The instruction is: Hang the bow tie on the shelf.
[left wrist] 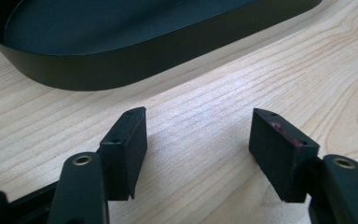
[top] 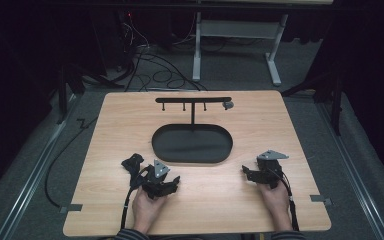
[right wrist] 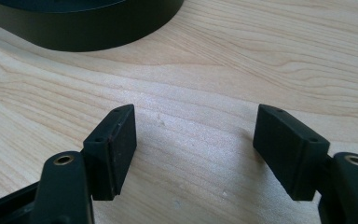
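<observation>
A black oval tray lies in the middle of the wooden table, with a black T-shaped rack rising behind it. My left gripper rests on the table just in front of the tray's left end, held in a hand. Its jaws stand wide apart with bare wood between them, and the tray's wall is close ahead. My right gripper sits in front of the tray's right end, also open over bare wood, the tray's edge at upper left.
The rack carries several small pegs and a grey knob at its right tip. Cables and a white table frame lie on the floor beyond the far edge. Tape marks sit at the table's near corners.
</observation>
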